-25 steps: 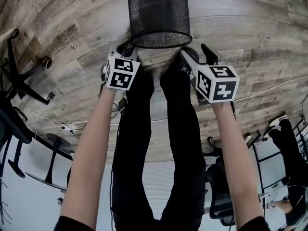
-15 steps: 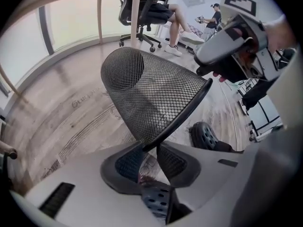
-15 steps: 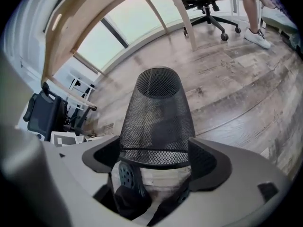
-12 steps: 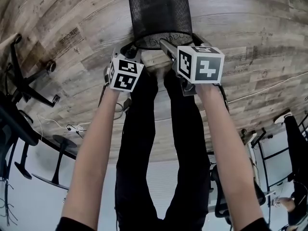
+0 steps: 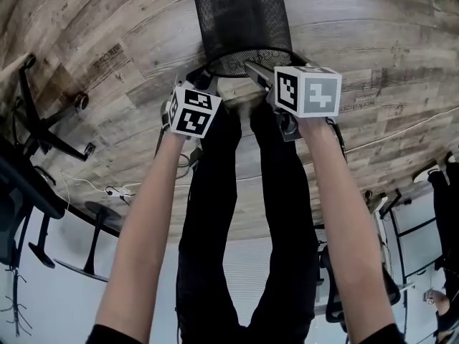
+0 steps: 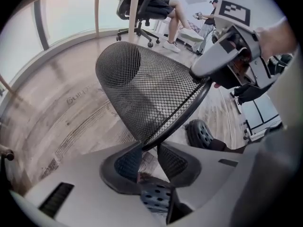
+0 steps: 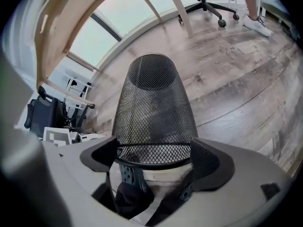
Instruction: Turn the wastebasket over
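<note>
A black wire-mesh wastebasket (image 5: 240, 20) sits over the wood-plank floor (image 5: 373, 34) just ahead of the person's dark-trousered legs (image 5: 208, 213). Its open rim faces them and its closed base points away. The head view crops off the far end, so it cannot be told there whether the base rests on the floor.

The left gripper (image 5: 201, 76) meets the rim on its left side. From the head view its jaws are hidden under the marker cube. The left gripper view shows them drawn narrow, with the rim and a strip of mesh wall caught between the pads. That view also shows the basket tilted, a black shoe (image 6: 201, 134) below the rim and an office chair (image 6: 142, 6) well behind.

The right gripper (image 5: 259, 72) reaches the rim on the opposite side. The right gripper view shows its jaws spread wide, with the near arc of the rim lying across the gap between the tips and the mesh body tapering away beyond. Whether the pads touch the rim cannot be made out. In the left gripper view, one jaw of the right gripper lies against the outside of the rim.
</note>
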The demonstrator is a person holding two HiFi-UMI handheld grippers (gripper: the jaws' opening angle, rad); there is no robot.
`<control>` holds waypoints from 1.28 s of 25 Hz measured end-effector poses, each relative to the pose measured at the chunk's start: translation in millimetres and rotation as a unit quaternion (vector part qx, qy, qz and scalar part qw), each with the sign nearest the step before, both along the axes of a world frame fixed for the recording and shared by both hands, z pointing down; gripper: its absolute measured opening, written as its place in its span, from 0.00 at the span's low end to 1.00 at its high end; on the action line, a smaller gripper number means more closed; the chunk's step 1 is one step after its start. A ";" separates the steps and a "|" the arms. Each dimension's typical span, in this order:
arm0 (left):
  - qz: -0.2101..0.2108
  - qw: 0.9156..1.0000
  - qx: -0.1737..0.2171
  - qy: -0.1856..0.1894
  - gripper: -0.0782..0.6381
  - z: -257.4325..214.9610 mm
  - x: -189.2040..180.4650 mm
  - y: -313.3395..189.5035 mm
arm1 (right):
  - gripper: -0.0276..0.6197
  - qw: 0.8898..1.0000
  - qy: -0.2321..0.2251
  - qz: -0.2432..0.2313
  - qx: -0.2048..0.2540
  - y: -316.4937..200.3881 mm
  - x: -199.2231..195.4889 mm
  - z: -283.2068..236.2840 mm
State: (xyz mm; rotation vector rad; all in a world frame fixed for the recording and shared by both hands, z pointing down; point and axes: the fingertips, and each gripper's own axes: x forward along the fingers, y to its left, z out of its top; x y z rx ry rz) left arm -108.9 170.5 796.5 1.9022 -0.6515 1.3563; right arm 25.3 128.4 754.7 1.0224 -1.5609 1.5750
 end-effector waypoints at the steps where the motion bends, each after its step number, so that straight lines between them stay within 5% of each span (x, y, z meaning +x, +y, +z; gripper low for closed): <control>1: 0.002 1.000 -0.009 0.002 0.26 -1.0 1.0 0.7 | 0.74 1.000 -0.004 0.001 0.001 0.9 -1.2 0.8; 5: 0.023 0.999 -0.035 0.014 0.29 -9.4 -5.7 1.7 | 0.74 1.000 0.015 -0.004 0.002 1.0 -5.1 0.2; 10: 0.072 0.997 -0.017 0.031 0.33 -24.5 -34.6 -9.1 | 0.74 1.000 0.011 -0.006 0.001 3.1 -12.0 2.3; 17: 0.029 0.999 0.013 0.018 0.36 -27.6 -84.3 -77.6 | 0.75 1.000 0.025 -0.015 -0.012 4.2 -17.8 1.6; 25: 0.055 0.992 0.069 0.095 0.51 -52.5 -12.9 -187.5 | 0.75 0.999 0.035 -0.020 -0.018 5.0 -23.7 1.3; 32: 0.150 0.978 0.087 0.119 0.63 -58.7 54.9 -232.0 | 0.75 0.999 0.046 -0.023 -0.018 3.7 -26.5 0.0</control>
